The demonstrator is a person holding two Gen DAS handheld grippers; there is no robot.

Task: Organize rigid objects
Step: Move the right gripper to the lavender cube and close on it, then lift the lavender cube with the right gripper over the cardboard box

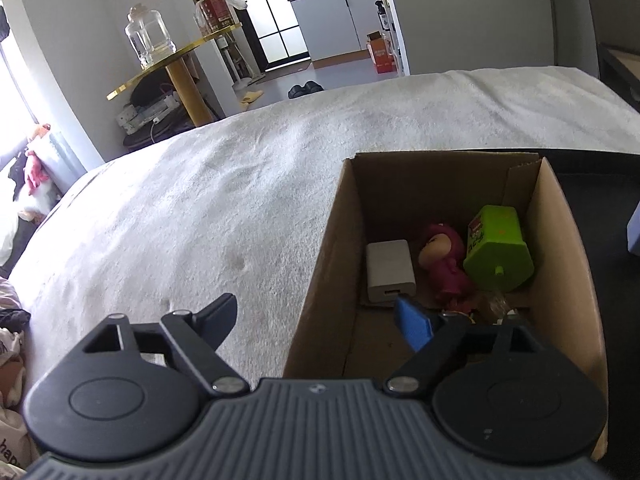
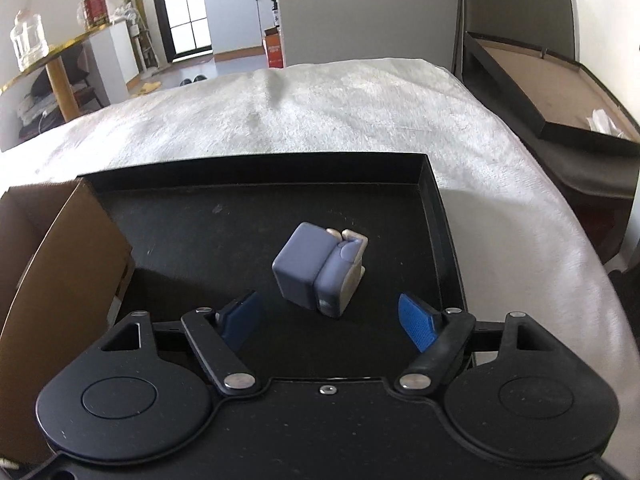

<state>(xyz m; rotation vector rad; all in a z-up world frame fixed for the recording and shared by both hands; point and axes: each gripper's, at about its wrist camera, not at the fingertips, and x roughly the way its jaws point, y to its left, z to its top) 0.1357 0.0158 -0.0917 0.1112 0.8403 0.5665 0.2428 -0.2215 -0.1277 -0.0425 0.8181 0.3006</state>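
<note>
Two grippers are in view, both with fingers spread apart and nothing between them. From the left wrist camera, the left gripper (image 1: 322,320) hangs over the near left wall of a cardboard box (image 1: 320,280) that sits on a white blanket (image 1: 180,200); its left finger is above the blanket and its blue-padded right finger is inside the box. On the box floor lie a white charger (image 1: 390,270), a dark pink doll (image 1: 444,264) just beside it at 3 o'clock, and a green plastic toy (image 1: 498,246) touching the doll, further toward 3 o'clock. Some small items beneath the doll are too hidden to name. From the right wrist camera, the right gripper (image 2: 330,320) hovers over a black tray (image 2: 248,168), with a blue-grey block (image 2: 316,270) lying tilted on the tray floor just beyond the fingertips, toward 12 o'clock. The box stands at the tray's 9 o'clock edge.
</note>
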